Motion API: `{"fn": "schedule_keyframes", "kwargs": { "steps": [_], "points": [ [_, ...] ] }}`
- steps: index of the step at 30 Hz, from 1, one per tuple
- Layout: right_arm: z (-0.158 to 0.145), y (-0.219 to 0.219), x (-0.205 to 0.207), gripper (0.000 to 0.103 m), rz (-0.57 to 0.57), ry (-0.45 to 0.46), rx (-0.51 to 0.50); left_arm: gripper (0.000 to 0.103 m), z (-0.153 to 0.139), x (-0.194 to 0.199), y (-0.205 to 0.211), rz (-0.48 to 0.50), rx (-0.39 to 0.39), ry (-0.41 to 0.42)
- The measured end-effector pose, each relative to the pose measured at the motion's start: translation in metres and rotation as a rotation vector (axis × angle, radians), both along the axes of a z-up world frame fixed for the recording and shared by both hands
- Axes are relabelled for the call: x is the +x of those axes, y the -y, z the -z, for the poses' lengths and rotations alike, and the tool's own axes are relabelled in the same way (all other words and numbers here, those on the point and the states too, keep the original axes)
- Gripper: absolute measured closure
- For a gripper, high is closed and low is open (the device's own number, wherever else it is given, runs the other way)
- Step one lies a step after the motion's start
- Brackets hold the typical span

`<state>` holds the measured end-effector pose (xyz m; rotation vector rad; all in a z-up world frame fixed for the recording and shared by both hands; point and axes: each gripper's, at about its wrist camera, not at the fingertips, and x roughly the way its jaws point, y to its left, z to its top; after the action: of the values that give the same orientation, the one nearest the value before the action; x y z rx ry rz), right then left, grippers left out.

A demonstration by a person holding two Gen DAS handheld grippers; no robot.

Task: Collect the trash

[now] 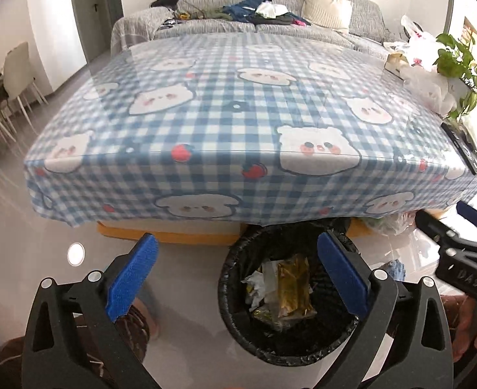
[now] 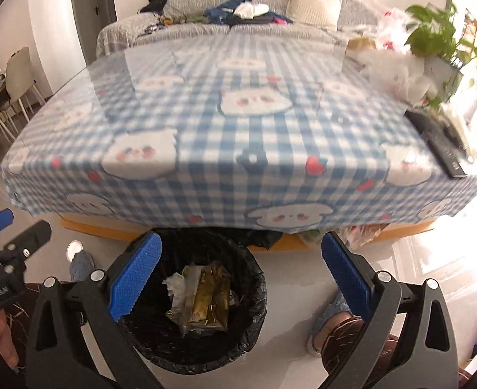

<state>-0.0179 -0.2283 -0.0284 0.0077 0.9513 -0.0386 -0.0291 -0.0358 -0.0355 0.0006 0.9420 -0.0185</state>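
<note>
A black-lined trash bin (image 1: 235, 311) stands on the floor in front of the table; it also shows in the right wrist view (image 2: 251, 321). Inside lie a gold wrapper (image 1: 292, 291) and crumpled white paper (image 1: 254, 283), also seen in the right wrist view as wrapper (image 2: 211, 295) and paper (image 2: 177, 287). My left gripper (image 1: 238, 278) is open and empty, above the bin's left side. My right gripper (image 2: 241, 275) is open and empty, above the bin's right side. The right gripper (image 1: 459, 246) shows at the left view's right edge; the left gripper (image 2: 8, 240) at the right view's left edge.
A low table with a blue checked cloth (image 1: 225, 123) stands just beyond the bin. On its right end lie a black remote (image 1: 462, 149), white plastic bags (image 1: 426, 77) and a potted plant (image 1: 465, 68). A grey sofa with clothes (image 1: 254, 9) is behind. Slippered feet (image 2: 332, 324) are on the floor.
</note>
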Motion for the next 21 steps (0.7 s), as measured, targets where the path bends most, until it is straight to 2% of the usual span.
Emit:
{"fn": "schedule_keyframes", "kwargs": {
  "steps": [3,8,12,21],
  "points": [
    [-0.018,-0.006,-0.008,0.008,-0.015,0.026,0.012,0.006,-0.01,-0.008,-0.006,0.014,0.0,0.012],
    [-0.035,-0.016,-0.027,0.008,-0.022,0.055,-0.024,0.006,-0.022,-0.021,-0.018,0.0,-0.021,0.022],
    [-0.035,-0.019,-0.041,0.008,-0.041,0.048,-0.019,0.006,-0.022,-0.028,-0.025,-0.024,-0.022,0.009],
    [-0.026,-0.009,-0.039,0.008,-0.014,0.019,0.014,0.006,-0.021,-0.031,-0.017,0.012,-0.018,0.002]
  ]
}}
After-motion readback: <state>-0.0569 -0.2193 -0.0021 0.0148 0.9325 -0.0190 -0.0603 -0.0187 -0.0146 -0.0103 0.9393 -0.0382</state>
